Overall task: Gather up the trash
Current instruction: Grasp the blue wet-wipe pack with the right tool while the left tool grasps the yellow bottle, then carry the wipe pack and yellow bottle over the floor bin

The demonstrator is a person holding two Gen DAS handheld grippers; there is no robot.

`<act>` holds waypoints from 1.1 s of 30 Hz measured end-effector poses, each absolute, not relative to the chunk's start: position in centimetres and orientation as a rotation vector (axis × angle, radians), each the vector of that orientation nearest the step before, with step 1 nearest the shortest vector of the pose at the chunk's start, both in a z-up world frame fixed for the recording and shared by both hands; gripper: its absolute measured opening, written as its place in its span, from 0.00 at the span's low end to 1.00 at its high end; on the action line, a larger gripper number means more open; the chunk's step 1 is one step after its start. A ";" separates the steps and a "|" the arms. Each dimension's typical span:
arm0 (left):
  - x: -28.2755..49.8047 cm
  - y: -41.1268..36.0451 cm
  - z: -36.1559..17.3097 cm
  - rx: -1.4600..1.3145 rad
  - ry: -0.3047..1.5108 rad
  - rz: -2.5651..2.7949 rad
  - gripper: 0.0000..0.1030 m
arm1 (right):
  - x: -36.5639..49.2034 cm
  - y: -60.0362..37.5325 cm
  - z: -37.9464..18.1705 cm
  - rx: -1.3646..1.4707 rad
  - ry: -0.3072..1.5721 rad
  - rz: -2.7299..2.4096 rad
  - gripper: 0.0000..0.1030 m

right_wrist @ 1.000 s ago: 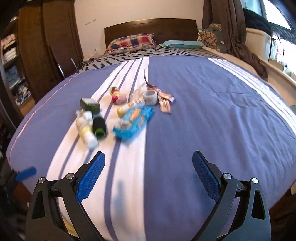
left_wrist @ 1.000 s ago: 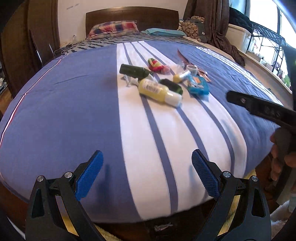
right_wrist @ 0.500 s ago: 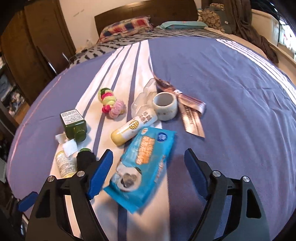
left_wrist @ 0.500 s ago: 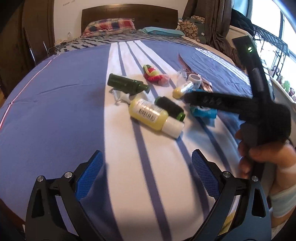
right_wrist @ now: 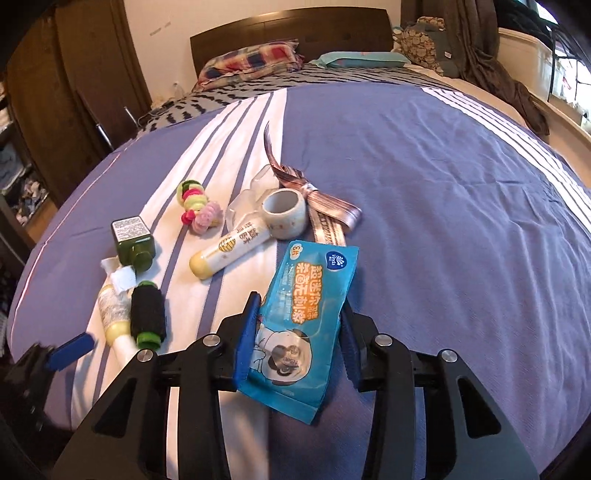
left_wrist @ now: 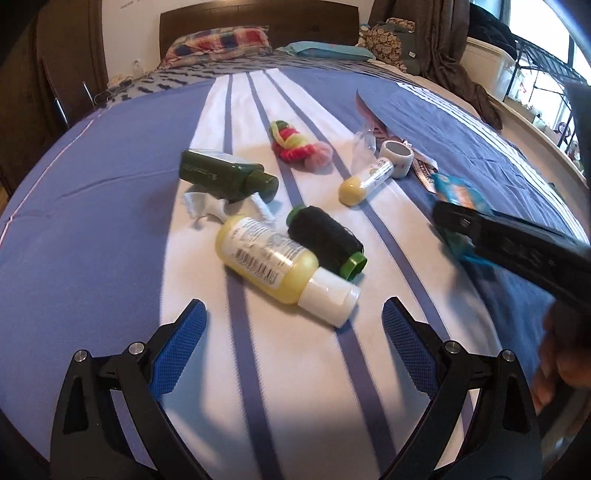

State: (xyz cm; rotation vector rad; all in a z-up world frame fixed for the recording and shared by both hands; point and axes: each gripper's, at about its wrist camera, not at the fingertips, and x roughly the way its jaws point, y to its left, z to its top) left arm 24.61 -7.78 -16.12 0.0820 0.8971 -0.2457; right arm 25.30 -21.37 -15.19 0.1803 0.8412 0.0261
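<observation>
My right gripper (right_wrist: 301, 332) is shut on a blue tissue packet (right_wrist: 306, 314) lying on the bed; the packet also shows in the left wrist view (left_wrist: 456, 192) behind the right gripper's body. My left gripper (left_wrist: 291, 332) is open and empty, just short of a yellow bottle with a white cap (left_wrist: 284, 266). Beside that bottle lie a black thread spool with green ends (left_wrist: 325, 240), a dark green bottle (left_wrist: 225, 173), crumpled white paper (left_wrist: 203, 206), a small yellow tube (left_wrist: 365, 179), a white tape roll (left_wrist: 397, 157) and a ribbon (right_wrist: 321, 206).
Everything lies on a blue and white striped bedspread (right_wrist: 443, 184). Coloured hair ties (left_wrist: 295, 146) lie further back. Pillows (right_wrist: 251, 61) and a dark headboard (right_wrist: 291, 29) are at the far end. A wardrobe (right_wrist: 66, 92) stands left; a window side with clothes is right.
My right gripper moved forward over the blue tissue packet and closed on it. My left gripper moved closer to the yellow bottle and stayed open.
</observation>
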 end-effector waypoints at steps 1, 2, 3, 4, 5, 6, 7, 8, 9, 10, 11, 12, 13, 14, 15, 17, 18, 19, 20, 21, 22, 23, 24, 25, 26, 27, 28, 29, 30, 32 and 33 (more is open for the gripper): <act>24.8 -7.8 -16.2 0.086 0.895 -0.236 0.89 | 25.1 -21.4 -15.2 0.180 0.841 0.031 0.40; 24.9 -7.8 -16.3 0.089 0.893 -0.227 0.89 | 25.0 -21.5 -15.3 0.181 0.841 0.034 0.40; 25.0 -7.8 -16.3 0.090 0.890 -0.218 0.89 | 24.8 -21.5 -15.3 0.181 0.841 0.038 0.40; 24.9 -7.7 -16.3 0.090 0.888 -0.214 0.89 | 24.7 -21.6 -15.3 0.180 0.842 0.041 0.40; 24.8 -7.5 -16.3 0.091 0.887 -0.206 0.89 | 24.6 -21.7 -15.3 0.179 0.841 0.042 0.40; 24.8 -7.2 -16.3 0.094 0.885 -0.194 0.89 | 24.4 -21.7 -15.3 0.179 0.839 0.043 0.40; 24.7 -6.8 -16.3 0.095 0.883 -0.177 0.90 | 24.3 -21.8 -15.3 0.179 0.837 0.045 0.40; 24.7 -6.4 -16.3 0.092 0.882 -0.171 0.90 | 24.1 -21.9 -15.4 0.181 0.836 0.047 0.40; 24.6 -5.8 -16.3 0.084 0.882 -0.158 0.90 | 24.1 -21.8 -15.3 0.183 0.835 0.050 0.40; 24.5 -5.5 -16.3 0.082 0.880 -0.145 0.90 | 23.9 -21.8 -15.3 0.185 0.833 0.053 0.40; 24.5 -5.1 -16.3 0.080 0.878 -0.131 0.90 | 23.8 -21.8 -15.2 0.186 0.832 0.055 0.40; 24.4 -4.7 -16.2 0.078 0.876 -0.116 0.90 | 23.7 -21.8 -15.2 0.188 0.830 0.060 0.40; 24.3 -4.3 -16.2 0.073 0.874 -0.102 0.90 | 23.5 -21.6 -15.2 0.188 0.829 0.063 0.40; 24.4 -4.0 -16.2 0.067 0.873 -0.096 0.90 | 23.4 -21.5 -15.2 0.188 0.828 0.066 0.40; 24.5 -3.7 -16.1 0.059 0.873 -0.091 0.90 | 23.3 -21.4 -15.1 0.188 0.826 0.070 0.40; 25.0 -3.5 -16.1 0.050 0.876 -0.087 0.90 | 23.1 -21.1 -15.0 0.188 0.823 0.082 0.40; 25.3 -3.6 -16.1 0.051 0.879 -0.084 0.89 | 23.0 -20.9 -14.9 0.187 0.820 0.088 0.40; 25.5 -3.7 -16.0 0.051 0.878 -0.083 0.89 | 22.9 -20.7 -14.8 0.185 0.818 0.092 0.40; 25.8 -3.9 -15.9 0.049 0.876 -0.087 0.89 | 22.9 -20.7 -14.8 0.185 0.817 0.093 0.40; 26.2 -4.0 -15.8 0.042 0.876 -0.092 0.89 | 22.9 -20.6 -14.8 0.184 0.817 0.095 0.40; 26.6 -4.0 -15.8 0.036 0.879 -0.086 0.89 | 22.9 -20.5 -14.7 0.184 0.816 0.097 0.40; 27.1 -4.0 -15.8 0.029 0.883 -0.078 0.89 | 22.9 -20.5 -14.8 0.184 0.816 0.099 0.40; 27.5 -3.9 -15.9 0.018 0.886 -0.073 0.89 | 22.9 -20.5 -14.8 0.184 0.816 0.102 0.40; 27.9 -3.8 -15.9 0.007 0.889 -0.074 0.88 | 22.8 -20.6 -14.8 0.184 0.816 0.103 0.40; 28.2 -3.8 -15.9 0.002 0.892 -0.074 0.87 | 22.8 -20.6 -14.9 0.182 0.817 0.104 0.40; 28.5 -3.8 -16.0 0.004 0.896 -0.074 0.84 | 22.7 -20.6 -15.0 0.181 0.818 0.104 0.40; 28.6 -3.8 -15.9 0.006 0.898 -0.075 0.80 | 22.7 -20.7 -15.1 0.182 0.821 0.105 0.40; 28.6 -3.8 -15.9 0.005 0.897 -0.077 0.74 | 22.6 -20.8 -15.3 0.184 0.823 0.106 0.39; 28.5 -3.8 -15.9 0.003 0.895 -0.083 0.69 | 22.4 -20.8 -15.4 0.184 0.824 0.106 0.39; 28.0 -3.7 -15.9 0.009 0.893 -0.095 0.61 | 22.0 -20.8 -15.5 0.180 0.823 0.107 0.39; 27.5 -3.6 -15.8 0.009 0.891 -0.105 0.53 | 21.8 -20.7 -15.5 0.177 0.822 0.108 0.39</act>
